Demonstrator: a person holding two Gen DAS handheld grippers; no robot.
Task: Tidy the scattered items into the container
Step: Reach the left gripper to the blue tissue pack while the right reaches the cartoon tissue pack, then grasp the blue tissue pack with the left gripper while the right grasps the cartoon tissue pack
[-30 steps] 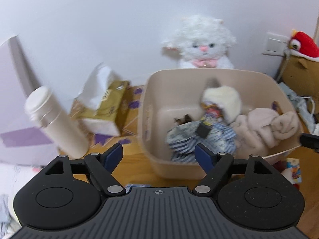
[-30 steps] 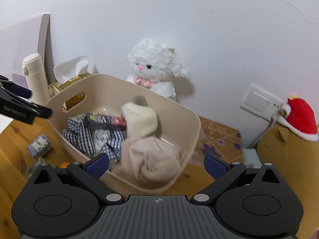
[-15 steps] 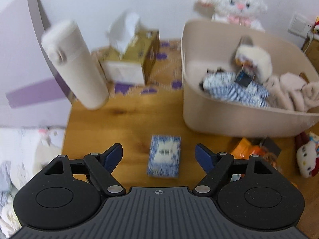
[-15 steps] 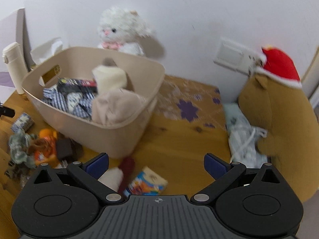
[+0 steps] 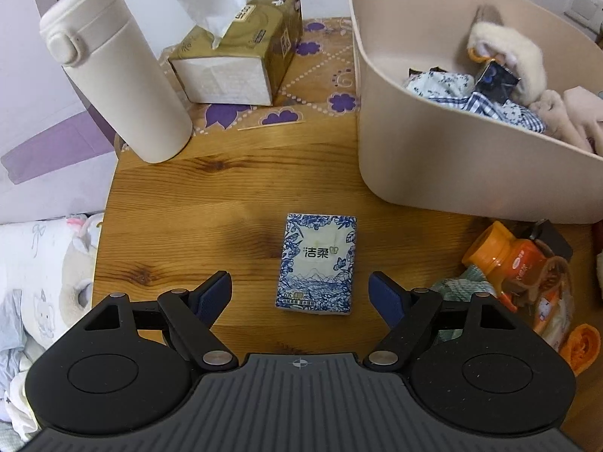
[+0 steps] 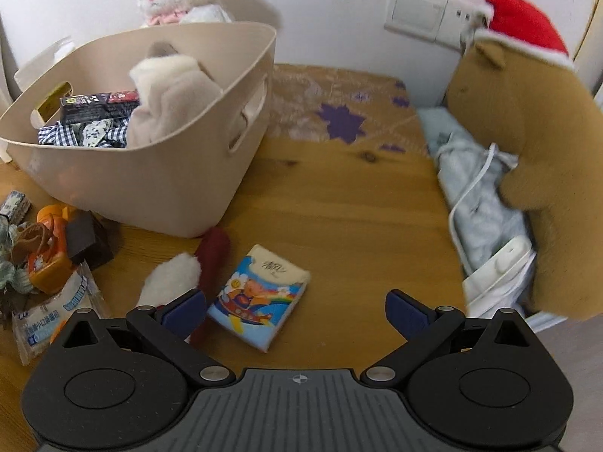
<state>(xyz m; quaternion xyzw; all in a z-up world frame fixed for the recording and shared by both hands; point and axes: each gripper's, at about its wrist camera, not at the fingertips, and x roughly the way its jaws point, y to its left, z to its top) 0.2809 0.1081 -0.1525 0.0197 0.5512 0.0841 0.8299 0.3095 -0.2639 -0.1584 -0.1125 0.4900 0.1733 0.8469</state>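
Left gripper (image 5: 300,289): fingers spread apart, nothing between the pads. One second ago this view faced the beige container (image 5: 422,150) head-on; it now looks down on the wooden counter (image 5: 226,188), with the blue-patterned tissue pack (image 5: 317,263) lying flat between the two fingers, not touched by either.

Right gripper (image 6: 296,309): fingers likewise apart and empty. Its view has swung from the container (image 6: 150,188) to the counter on the container's right. The cartoon-printed tissue pack (image 6: 260,295) lies just inside the left finger. A red-and-white plush item (image 6: 181,277) lies beside it.

The container holds checked cloth (image 6: 75,133), a dark box (image 6: 98,107) and beige plush (image 6: 173,98). An orange bottle (image 5: 505,258) lies outside, near the container wall.
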